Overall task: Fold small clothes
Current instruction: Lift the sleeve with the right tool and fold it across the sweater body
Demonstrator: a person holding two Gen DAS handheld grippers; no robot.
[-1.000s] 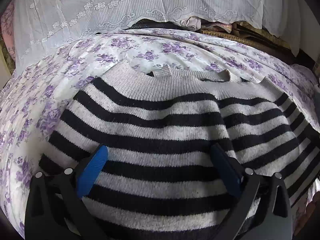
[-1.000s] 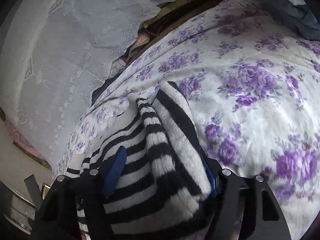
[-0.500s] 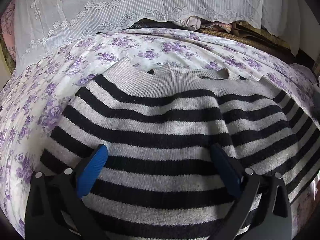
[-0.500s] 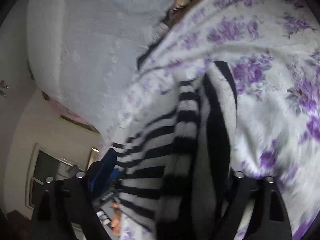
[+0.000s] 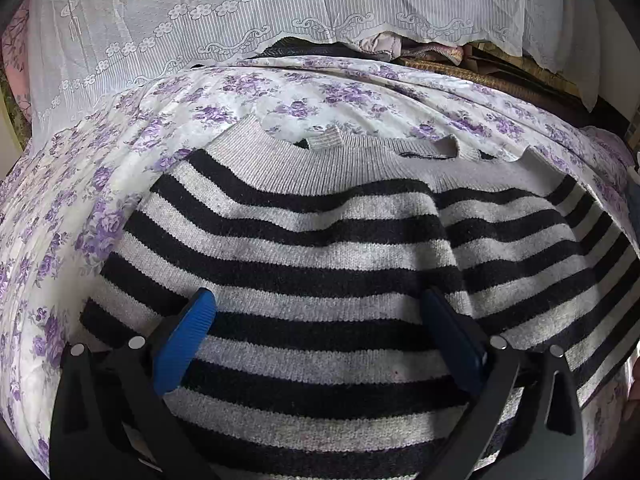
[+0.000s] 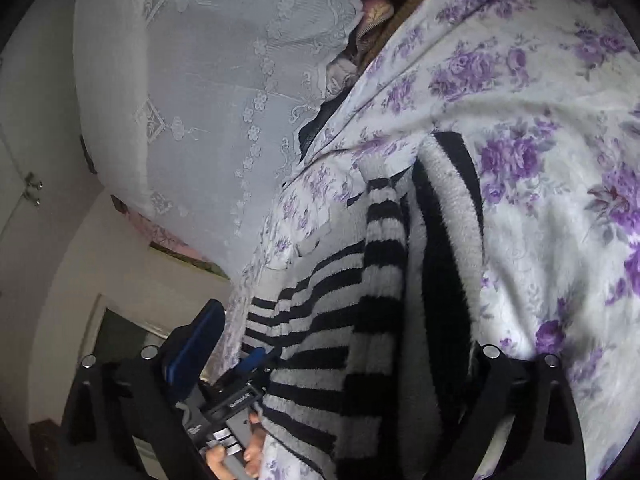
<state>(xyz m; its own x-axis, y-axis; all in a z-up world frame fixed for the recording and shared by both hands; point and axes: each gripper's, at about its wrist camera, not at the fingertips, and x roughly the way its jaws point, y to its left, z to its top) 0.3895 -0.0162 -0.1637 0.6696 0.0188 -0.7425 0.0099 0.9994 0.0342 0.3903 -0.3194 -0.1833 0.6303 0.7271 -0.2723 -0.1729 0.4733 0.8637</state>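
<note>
Sweater [image 5: 320,248] edges border open bedsheet [image 5: 80,184].

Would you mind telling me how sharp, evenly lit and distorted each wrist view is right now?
Left wrist view: sharp, soft daylight, a faint shadow across the striped sweater, fisheye bulging the floral sheet. Right wrist view: dimmer and slightly soft, the sweater tilted, lace curtain bowed by the lens.
</note>
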